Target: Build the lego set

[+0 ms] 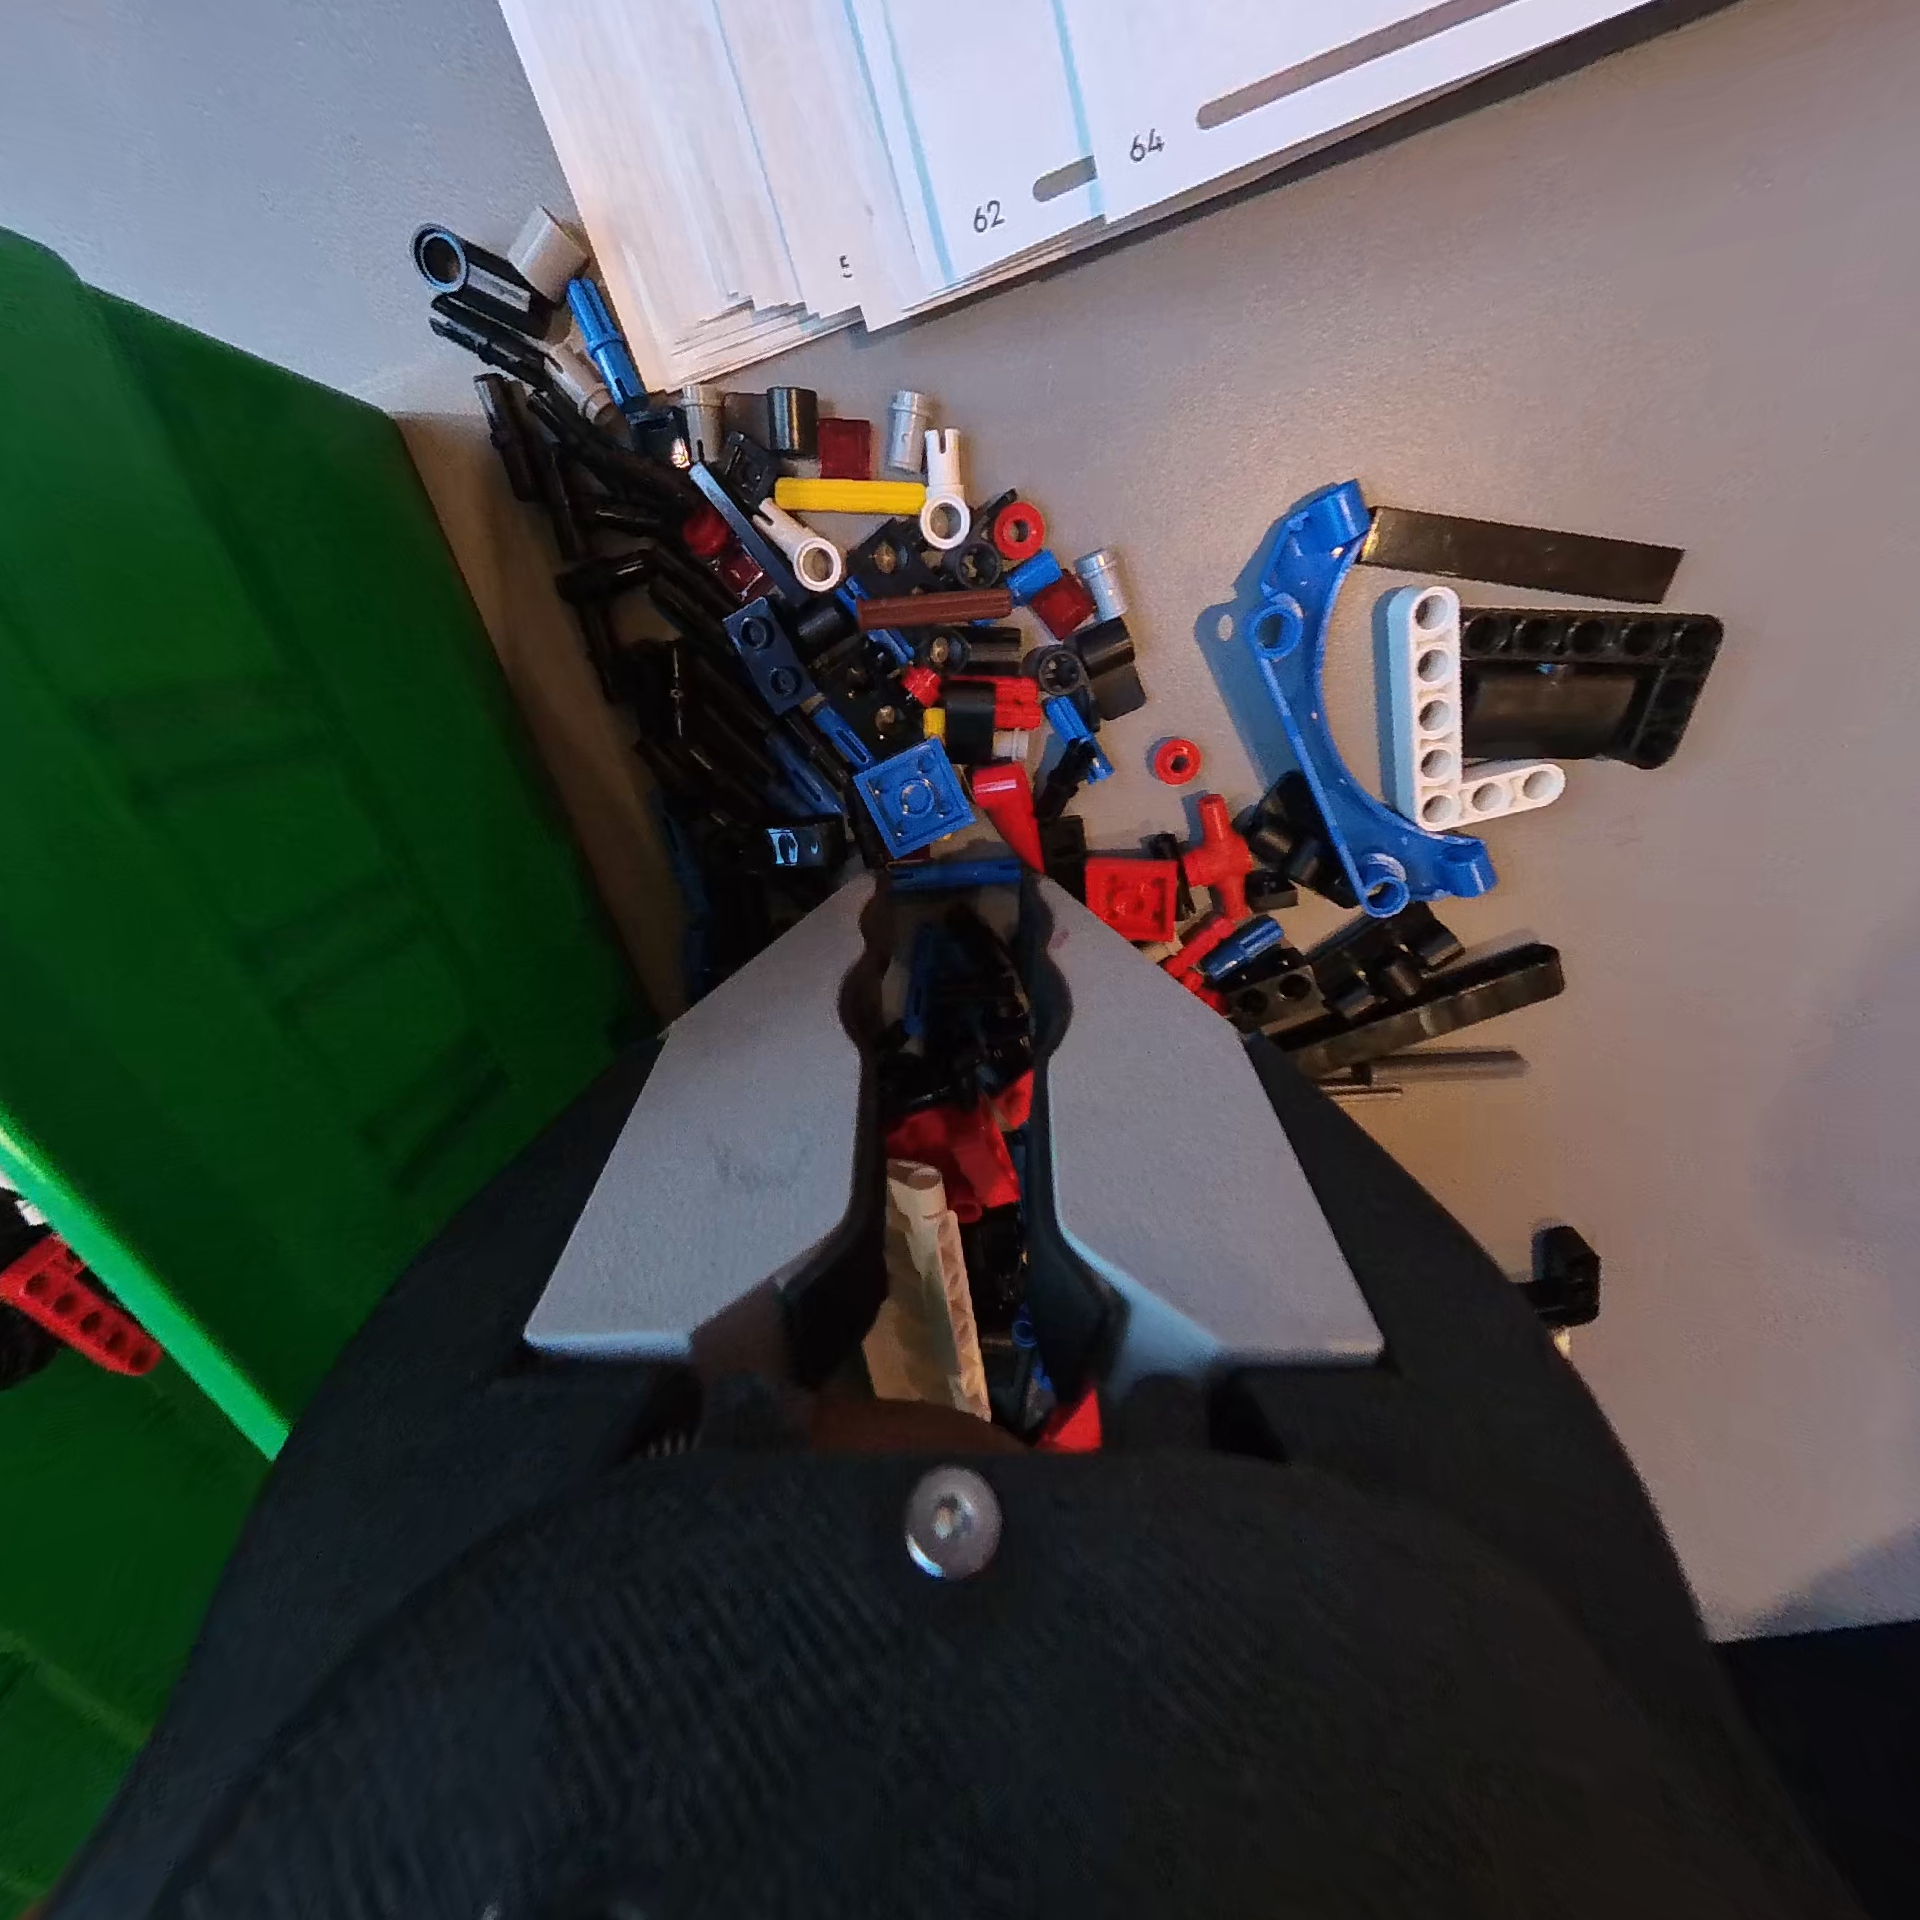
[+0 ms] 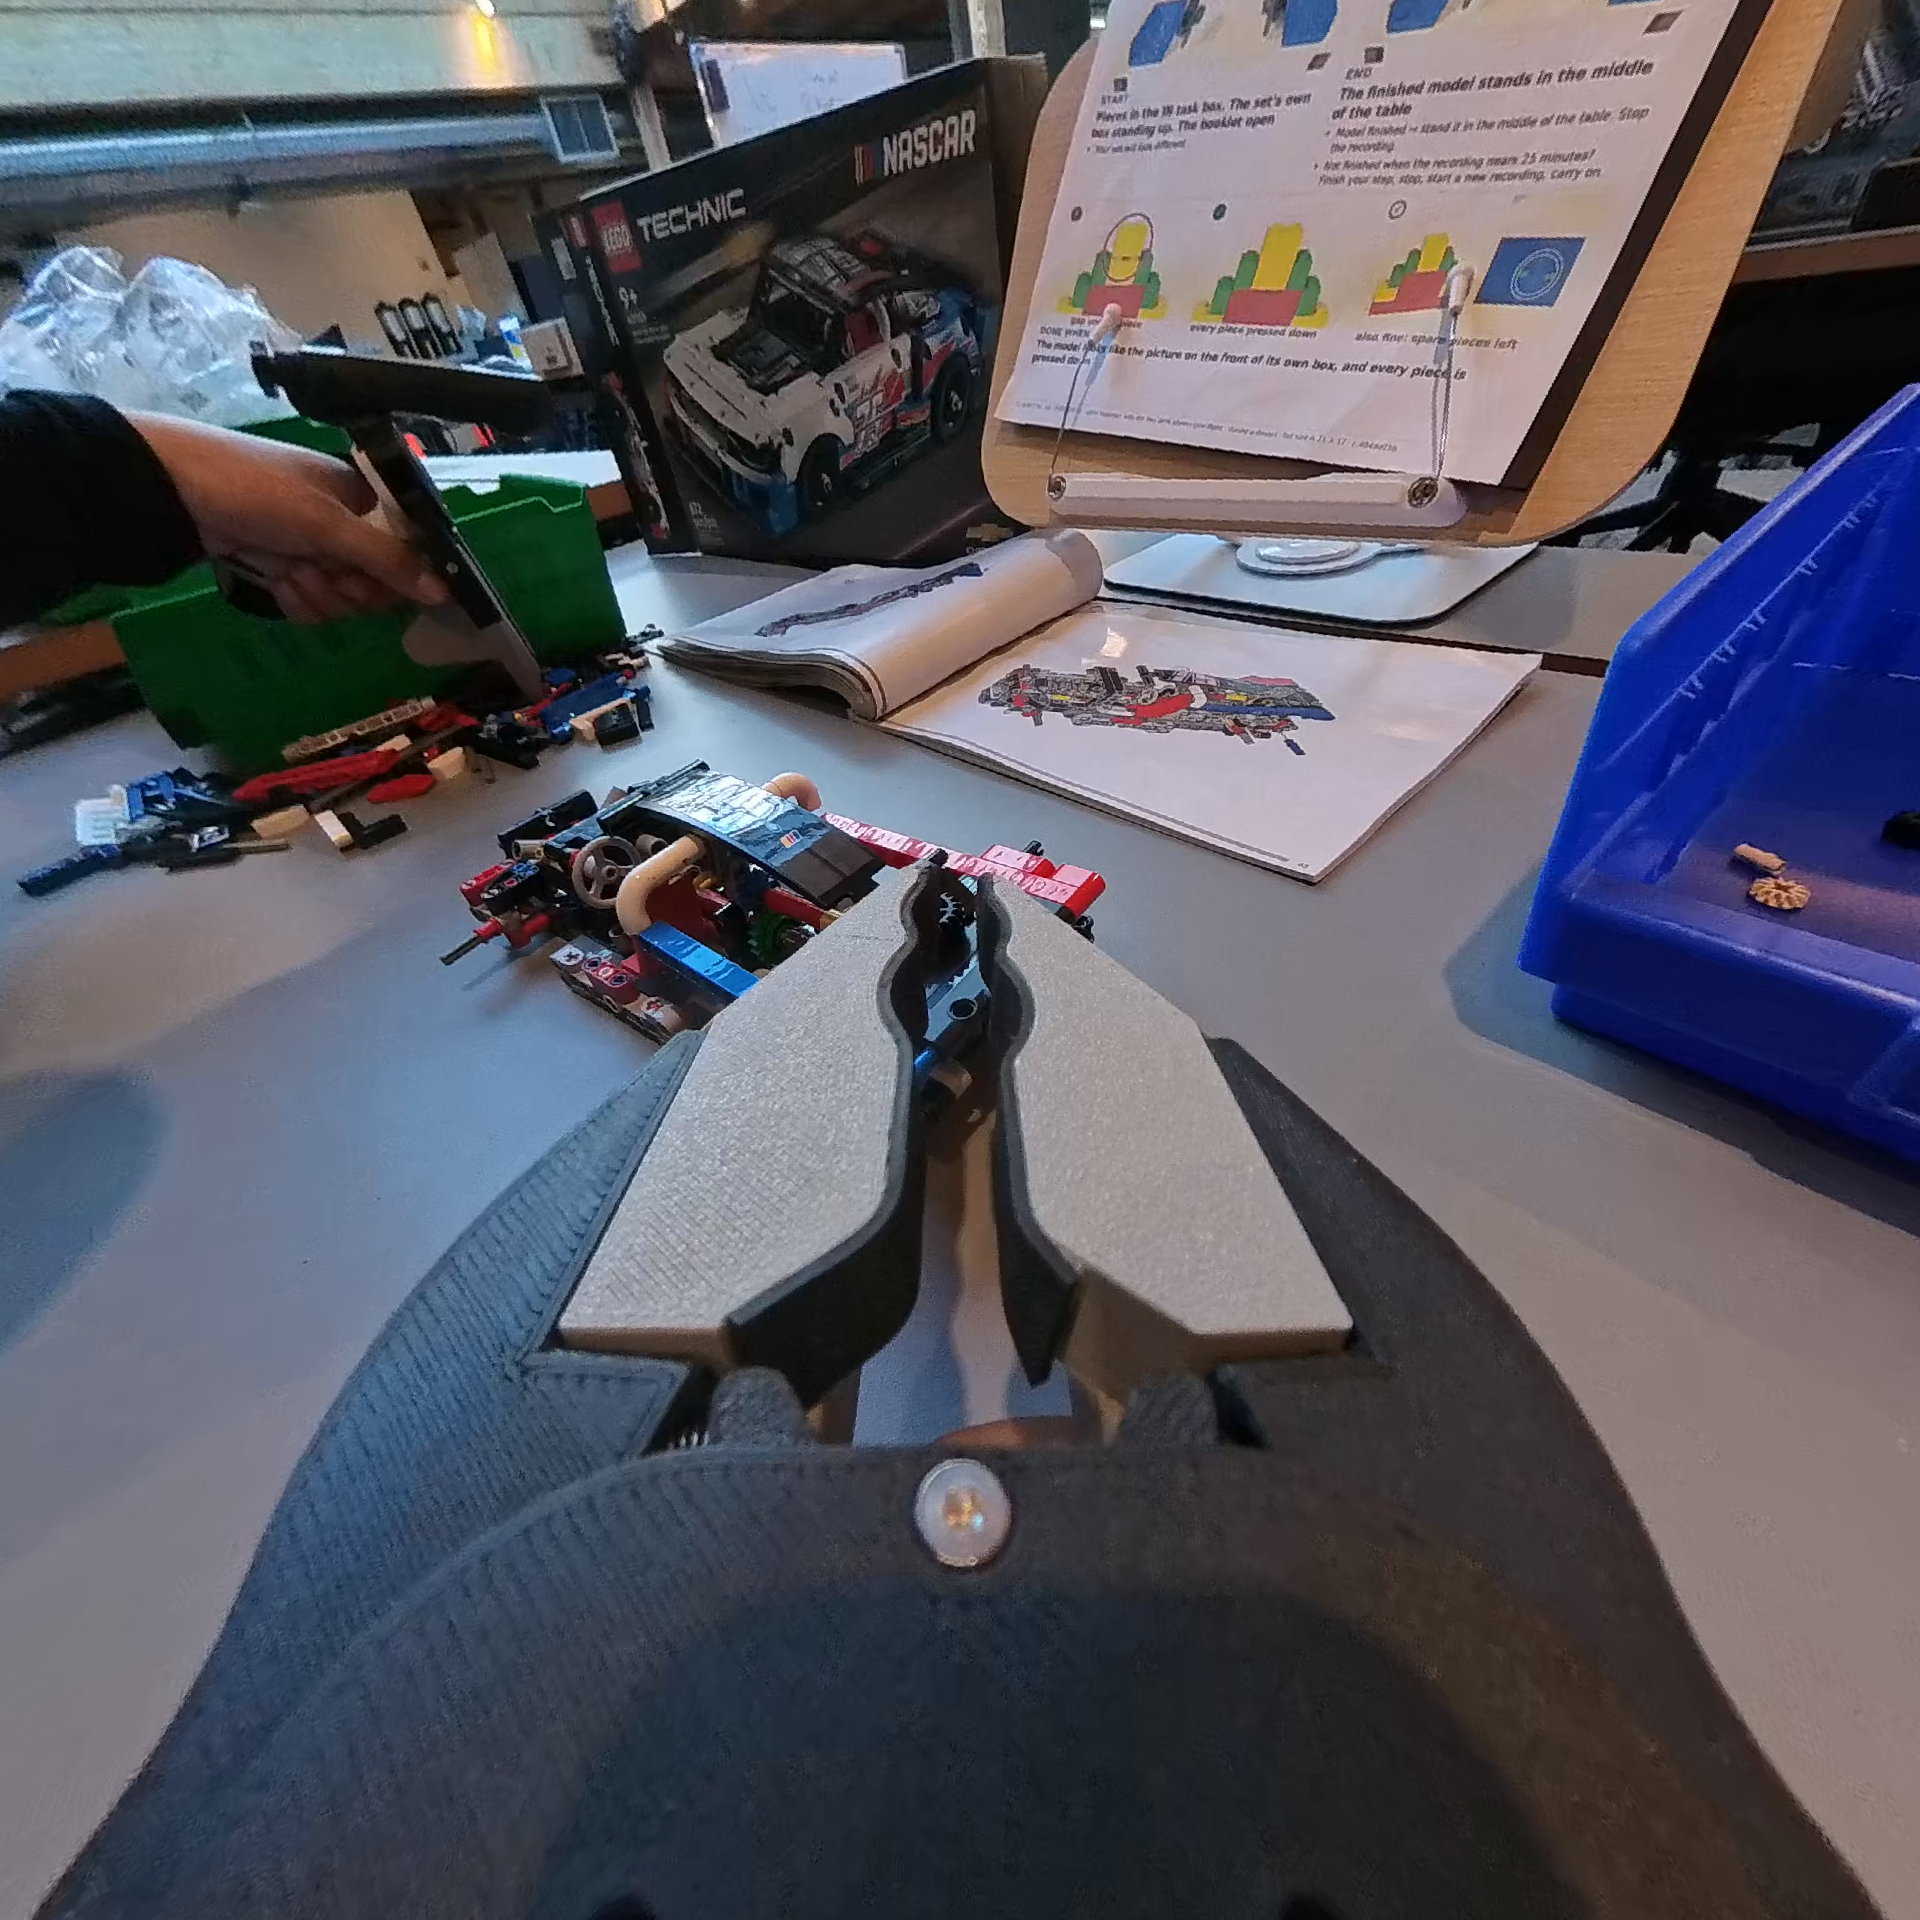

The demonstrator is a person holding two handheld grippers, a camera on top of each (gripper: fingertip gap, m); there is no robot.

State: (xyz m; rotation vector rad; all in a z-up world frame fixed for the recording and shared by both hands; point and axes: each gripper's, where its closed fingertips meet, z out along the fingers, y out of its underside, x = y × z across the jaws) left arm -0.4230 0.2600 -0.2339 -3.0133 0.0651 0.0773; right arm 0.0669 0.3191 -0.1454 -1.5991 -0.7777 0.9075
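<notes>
Model: the part-built car (image 2: 727, 883) lies on the grey tabletop (image 2: 1299, 1039), near its middle, just ahead of your right gripper (image 2: 951, 904).
Right jaws: nearly together, tips at the car's near end; you cannot tell from this view whether they clamp any part of it.
Left jaws: your left gripper (image 1: 956, 878) has its jaws drawn in on a small blue pin (image 1: 954, 871), over the loose-parts pile (image 1: 894, 644).
Loose parts: heaped against the green bin (image 1: 208, 779); a blue arch piece (image 1: 1314, 707) and a white L-beam (image 1: 1439, 707) lie just beside the pile.
Booklet: the open instruction booklet (image 2: 1195, 727) lies beyond the car.
Far edge: the set's box (image 2: 810, 343) and a sheet stand (image 2: 1351, 260) stand upright.
Right edge: a blue bin (image 2: 1766, 779).
</notes>
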